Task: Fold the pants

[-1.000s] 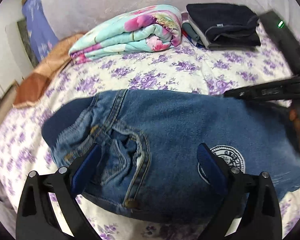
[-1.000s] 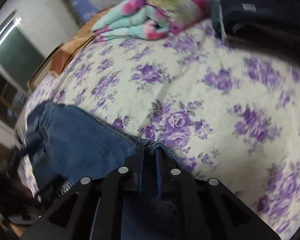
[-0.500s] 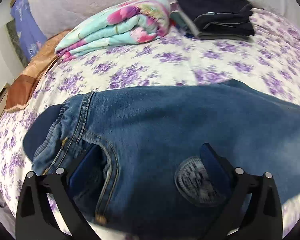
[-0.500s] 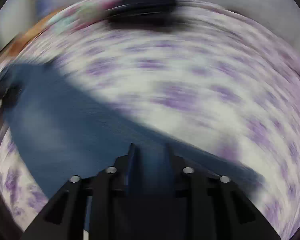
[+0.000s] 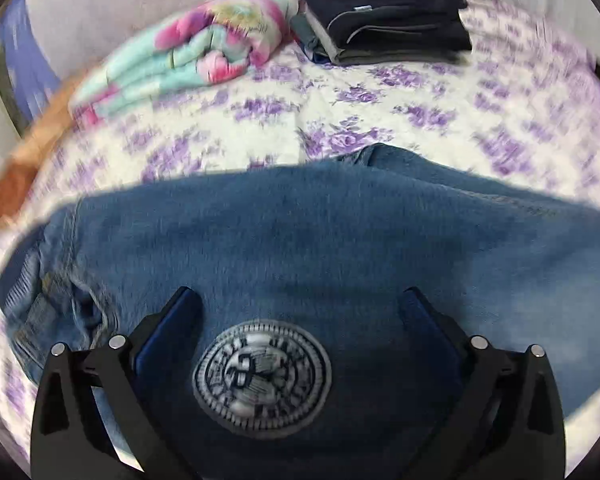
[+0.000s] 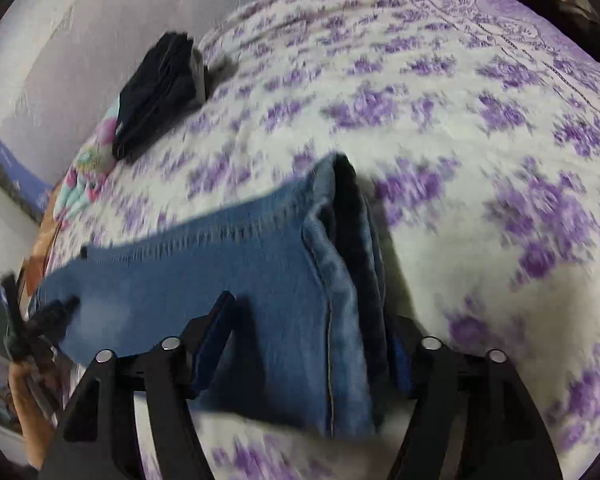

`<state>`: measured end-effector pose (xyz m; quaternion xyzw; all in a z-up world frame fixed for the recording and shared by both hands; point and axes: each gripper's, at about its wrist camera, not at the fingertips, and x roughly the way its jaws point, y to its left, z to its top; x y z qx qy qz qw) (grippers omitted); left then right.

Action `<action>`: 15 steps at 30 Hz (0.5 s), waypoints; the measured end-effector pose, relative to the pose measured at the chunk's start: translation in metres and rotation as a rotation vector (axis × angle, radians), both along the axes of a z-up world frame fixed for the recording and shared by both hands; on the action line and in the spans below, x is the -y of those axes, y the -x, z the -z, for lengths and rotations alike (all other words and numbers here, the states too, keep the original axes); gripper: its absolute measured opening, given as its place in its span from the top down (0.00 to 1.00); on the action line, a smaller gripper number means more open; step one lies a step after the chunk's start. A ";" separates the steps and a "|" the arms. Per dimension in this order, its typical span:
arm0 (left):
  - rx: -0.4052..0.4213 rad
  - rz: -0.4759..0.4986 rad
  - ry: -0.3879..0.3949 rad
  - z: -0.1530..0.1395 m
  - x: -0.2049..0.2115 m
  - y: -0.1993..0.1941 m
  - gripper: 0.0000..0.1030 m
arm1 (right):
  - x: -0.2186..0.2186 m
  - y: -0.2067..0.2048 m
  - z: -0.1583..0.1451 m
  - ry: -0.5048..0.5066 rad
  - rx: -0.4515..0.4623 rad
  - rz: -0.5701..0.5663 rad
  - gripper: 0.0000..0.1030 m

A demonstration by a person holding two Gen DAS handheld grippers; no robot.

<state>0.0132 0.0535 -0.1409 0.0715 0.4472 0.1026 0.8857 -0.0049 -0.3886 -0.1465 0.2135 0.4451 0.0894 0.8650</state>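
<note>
Looking down my left gripper, I see its jaws spread as wide as they go, hovering over the jeans with nothing pinched between the blue pads. A second ago the fly and pocket sat between those pads; now the round printed badge sits between them instead, so my view has slid along the denim. The other gripper that crossed the right edge of this view back then is gone from it.

My right gripper has changed more. A second ago it was clamped tight on a denim edge; now the jaws stand partly apart, with the hem end of the jeans lying between the pads, which look clear of the cloth. The wrist has rolled too, and the bedspread tilts differently in view.

The jeans lie stretched flat across the purple-flowered bed, one leg stacked on the other, hems at my right side. Beyond them, near the headboard, the flowered blanket and the stack of dark folded clothes sit where they were. At the left edge of the right view I catch the left gripper and a hand.
</note>
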 end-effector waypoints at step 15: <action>0.140 -0.090 0.156 -0.069 -0.056 0.047 0.04 | -0.201 -0.012 -0.123 0.120 0.158 -0.360 0.67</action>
